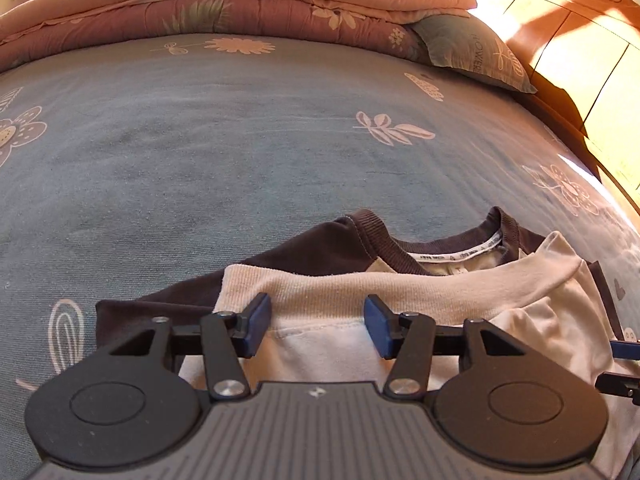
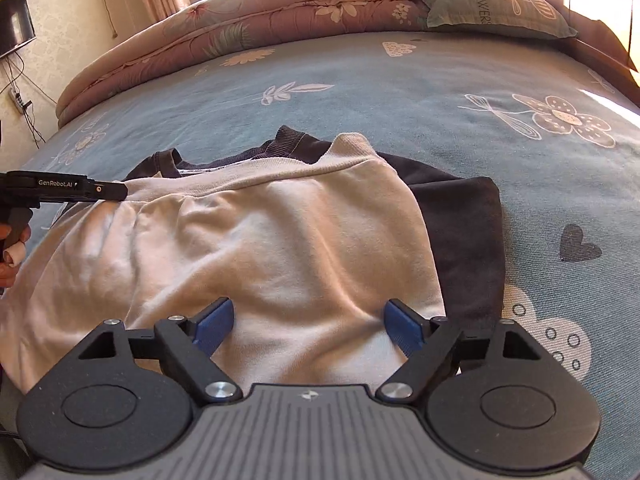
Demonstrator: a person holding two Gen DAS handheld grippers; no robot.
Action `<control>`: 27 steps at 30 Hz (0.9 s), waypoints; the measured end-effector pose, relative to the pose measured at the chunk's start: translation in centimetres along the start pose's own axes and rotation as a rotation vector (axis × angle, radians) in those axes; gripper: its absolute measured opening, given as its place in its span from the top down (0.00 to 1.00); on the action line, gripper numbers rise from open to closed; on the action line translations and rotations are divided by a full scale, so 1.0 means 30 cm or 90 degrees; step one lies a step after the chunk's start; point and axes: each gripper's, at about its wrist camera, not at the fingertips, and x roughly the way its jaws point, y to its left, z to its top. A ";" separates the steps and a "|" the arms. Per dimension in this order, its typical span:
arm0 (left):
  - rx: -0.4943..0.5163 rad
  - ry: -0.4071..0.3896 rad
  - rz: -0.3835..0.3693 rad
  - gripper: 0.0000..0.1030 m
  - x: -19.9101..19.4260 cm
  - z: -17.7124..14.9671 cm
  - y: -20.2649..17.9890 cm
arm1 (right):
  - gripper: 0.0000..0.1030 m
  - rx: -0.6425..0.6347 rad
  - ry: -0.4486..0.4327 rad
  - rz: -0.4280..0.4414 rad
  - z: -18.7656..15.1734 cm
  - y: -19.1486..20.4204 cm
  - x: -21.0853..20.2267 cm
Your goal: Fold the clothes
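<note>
A cream sweatshirt (image 1: 320, 344) with dark brown sleeves and collar lies on the blue bed, its lower half folded up over the chest so the ribbed hem (image 1: 360, 292) sits just below the collar (image 1: 448, 246). My left gripper (image 1: 316, 326) hovers open over that hem, nothing between its blue pads. In the right wrist view the same sweatshirt (image 2: 256, 248) spreads out with a dark sleeve (image 2: 464, 232) at its right. My right gripper (image 2: 308, 328) is open over the near cream fold. The left gripper (image 2: 68, 192) shows side-on at the left edge, held by a hand (image 2: 10, 248).
The blue flower-print bedsheet (image 1: 200, 152) stretches wide beyond the garment. A folded pink quilt (image 1: 224, 8) and a green pillow (image 1: 476, 52) lie at the far side. A wooden headboard (image 1: 580, 60) stands on the right. A wall, cables and a screen (image 2: 16, 24) are at left.
</note>
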 end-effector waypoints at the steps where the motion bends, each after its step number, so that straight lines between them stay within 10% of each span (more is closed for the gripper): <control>1: -0.003 -0.002 -0.007 0.51 -0.023 0.002 -0.008 | 0.16 0.009 -0.003 -0.001 0.009 -0.003 -0.009; 10: -0.019 0.036 -0.193 0.30 -0.162 -0.134 -0.141 | 0.13 -0.064 -0.036 0.060 0.131 0.093 0.060; 27: -0.044 0.045 -0.084 0.27 -0.033 -0.048 -0.241 | 0.03 -0.005 -0.055 -0.079 0.120 -0.056 0.101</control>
